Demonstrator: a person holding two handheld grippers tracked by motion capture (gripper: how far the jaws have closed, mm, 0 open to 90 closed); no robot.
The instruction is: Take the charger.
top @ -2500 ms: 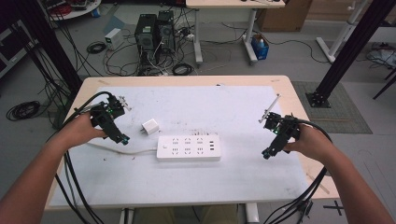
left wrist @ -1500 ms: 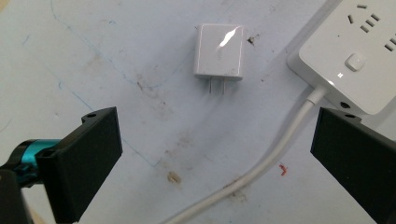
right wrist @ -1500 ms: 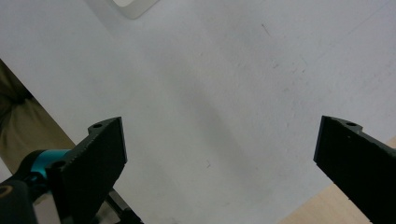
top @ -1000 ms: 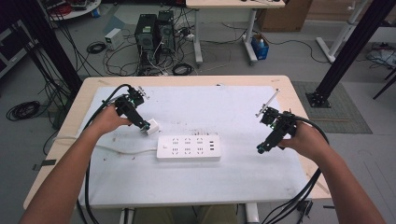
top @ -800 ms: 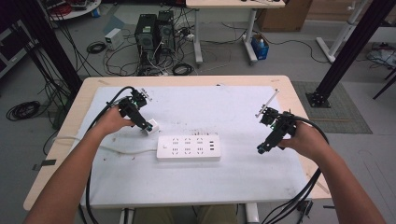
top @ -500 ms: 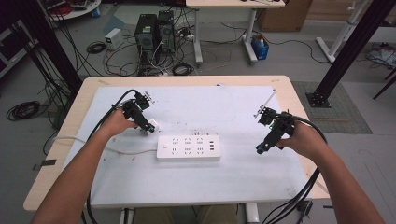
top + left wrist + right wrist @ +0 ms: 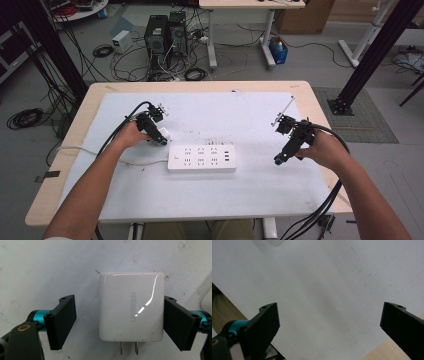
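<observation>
- High view: the left gripper (image 7: pixel 161 140) is sitting low over the white mat (image 7: pixel 250 120), just behind the left end of the power strip (image 7: pixel 201 159).
- A small white charger (image 7: pixel 165 134) is peeking out at that gripper's tip, lying on the mat near the strip but apart from it.
- The strip's cord (image 7: pixel 90 151) is running off to the left, under the person's left forearm.
- The right gripper (image 7: pixel 279 159) is hanging over the mat's right part, well apart from the strip, pointing down and to the left.
- The mat is covering most of the wooden table (image 7: pixel 65 165).
- Left gripper view: the charger (image 7: pixel 131 307) is lying flat on the mat between the two jaws, its two metal prongs (image 7: pixel 128 348) pointing toward the camera.
- The left gripper (image 7: pixel 120 322) has just been closing, with the charger between the jaws; the right-hand pad is touching or almost touching the charger's side, while the left-hand pad is standing clear of it with bare mat between, so nothing is pinched yet.
- A corner of the strip (image 7: pixel 207 300) is showing at the right edge.
- Right gripper view: the right gripper (image 7: pixel 329 322) is standing spread wide over bare mat (image 7: pixel 324 277), with nothing between the jaws.
- The table's wooden edge (image 7: pixel 384 350) is showing at the lower right.
</observation>
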